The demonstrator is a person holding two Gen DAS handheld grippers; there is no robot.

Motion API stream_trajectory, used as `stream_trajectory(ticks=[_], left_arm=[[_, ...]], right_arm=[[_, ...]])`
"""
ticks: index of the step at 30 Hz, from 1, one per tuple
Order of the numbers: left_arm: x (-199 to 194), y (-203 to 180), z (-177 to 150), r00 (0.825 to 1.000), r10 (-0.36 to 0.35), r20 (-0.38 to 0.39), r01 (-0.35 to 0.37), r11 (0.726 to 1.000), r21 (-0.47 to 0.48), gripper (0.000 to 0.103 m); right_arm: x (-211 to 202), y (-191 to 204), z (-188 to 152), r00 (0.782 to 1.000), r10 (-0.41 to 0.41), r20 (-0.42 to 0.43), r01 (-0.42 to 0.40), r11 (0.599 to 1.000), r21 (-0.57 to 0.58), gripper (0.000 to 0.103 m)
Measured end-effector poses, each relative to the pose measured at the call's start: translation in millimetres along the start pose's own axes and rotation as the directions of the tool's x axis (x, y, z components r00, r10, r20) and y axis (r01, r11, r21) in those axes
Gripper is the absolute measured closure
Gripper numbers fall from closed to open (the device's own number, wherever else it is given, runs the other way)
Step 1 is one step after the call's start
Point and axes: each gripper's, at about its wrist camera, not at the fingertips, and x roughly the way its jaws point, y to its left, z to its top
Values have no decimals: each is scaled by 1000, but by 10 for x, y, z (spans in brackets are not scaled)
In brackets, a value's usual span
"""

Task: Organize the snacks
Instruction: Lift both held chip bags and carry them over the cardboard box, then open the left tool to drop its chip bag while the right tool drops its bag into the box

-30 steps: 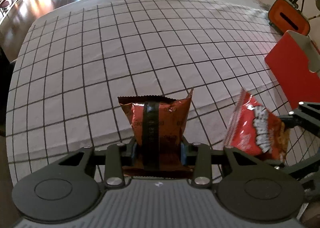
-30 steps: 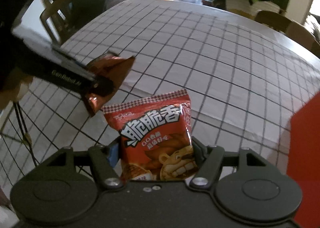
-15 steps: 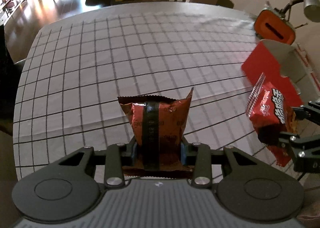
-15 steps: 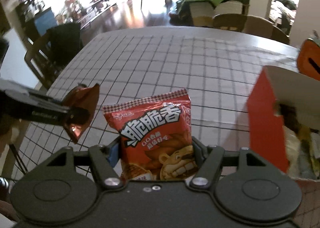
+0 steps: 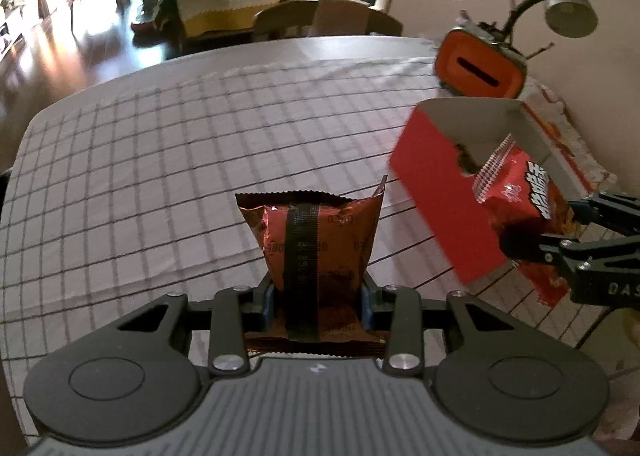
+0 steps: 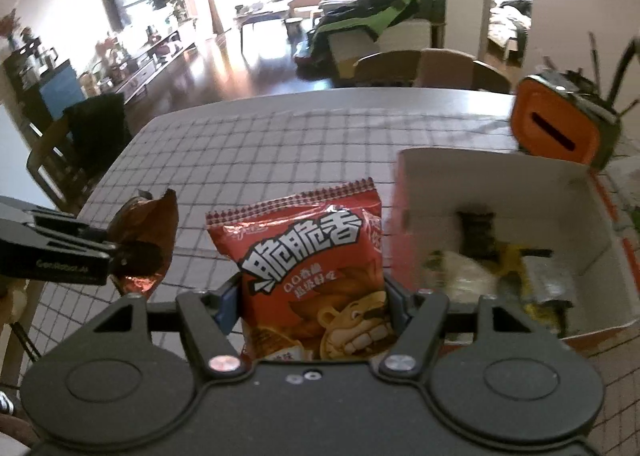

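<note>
My left gripper (image 5: pixel 318 296) is shut on a brown foil snack bag (image 5: pixel 316 240) and holds it upright above the table; the bag also shows in the right wrist view (image 6: pixel 144 240). My right gripper (image 6: pixel 314 300) is shut on a red snack bag with a cartoon face (image 6: pixel 308 264), held beside the near left corner of an open red box (image 6: pixel 520 224). In the left wrist view that red bag (image 5: pixel 524 208) hangs in front of the red box (image 5: pixel 440 192). Several snack packets (image 6: pixel 516 268) lie inside the box.
The table (image 5: pixel 160 160) carries a white cloth with a dark grid. An orange container with a slot (image 5: pixel 480 68) and a desk lamp (image 5: pixel 568 8) stand behind the box by the wall. Chairs (image 6: pixel 424 68) stand at the far table edge.
Both grippers have risen and moved toward the red box with their bags still held. The box's open inside has come into the right wrist view.
</note>
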Motion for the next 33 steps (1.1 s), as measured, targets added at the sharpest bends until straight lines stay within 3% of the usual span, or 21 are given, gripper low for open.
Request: stream_trajectory(ticks=[16, 25, 33], left_arm=[[351, -1243, 469, 999, -27, 43, 21, 989, 149, 66], [734, -1756, 698, 1000, -20, 5, 19, 982, 189, 66], [1093, -2095, 905, 1000, 12, -24, -6, 971, 238, 66]], right_arm=[[-92, -1052, -3, 996, -83, 22, 82, 995, 56, 35], [-20, -1713, -88, 990, -139, -21, 140, 987, 81, 35], [146, -2029, -116, 985, -160, -66, 163, 985, 55, 35]])
